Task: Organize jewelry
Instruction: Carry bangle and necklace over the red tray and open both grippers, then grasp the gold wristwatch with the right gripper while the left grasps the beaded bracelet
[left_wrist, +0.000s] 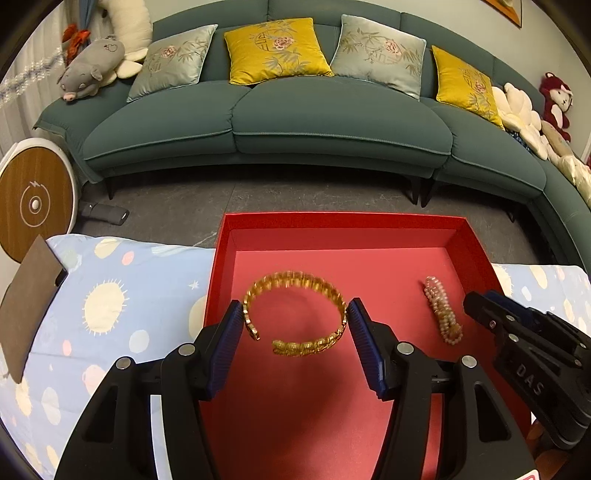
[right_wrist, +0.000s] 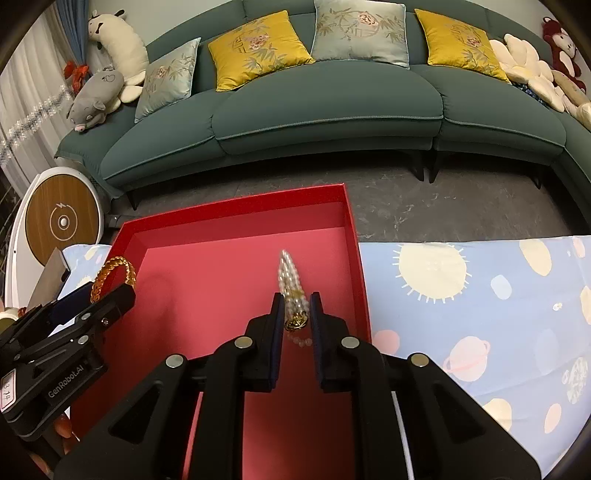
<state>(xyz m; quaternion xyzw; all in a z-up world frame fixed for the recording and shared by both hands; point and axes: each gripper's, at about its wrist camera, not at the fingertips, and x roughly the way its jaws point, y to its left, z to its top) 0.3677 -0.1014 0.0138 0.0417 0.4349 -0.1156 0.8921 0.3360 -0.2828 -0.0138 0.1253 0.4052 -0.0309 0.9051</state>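
Left gripper (left_wrist: 295, 314): held over the red box, its blue-padded fingers (left_wrist: 229, 332) set against the two outer sides of the gold bangle; the bangle is clamped between them.
Gold bangle (left_wrist: 295, 314): an open cuff, gap toward the near left, seen slightly blurred; whether it rests on the box floor or is lifted clear cannot be told. In the right wrist view only an arc of it (right_wrist: 114, 273) is seen above the left gripper's fingers.
Right gripper (right_wrist: 297, 306): jaws drawn narrow and closed on the pearl bracelet near its gold charm; from the left wrist view its tip (left_wrist: 480, 306) is seen just beside the bracelet.
Pearl bracelet (right_wrist: 291, 284): several strands of pale beads bunched together, stretched forward from the jaws over the right part of the box floor.
Red box (left_wrist: 332, 221): shallow, open, red walls and a pinker floor; both pieces of jewelry are located inside its outline.
Cloth (right_wrist: 461, 295): pale blue, printed with suns and planets, spread under and beside the box.
Sofa (left_wrist: 295, 122): dark green, beyond the box, with yellow and grey cushions.
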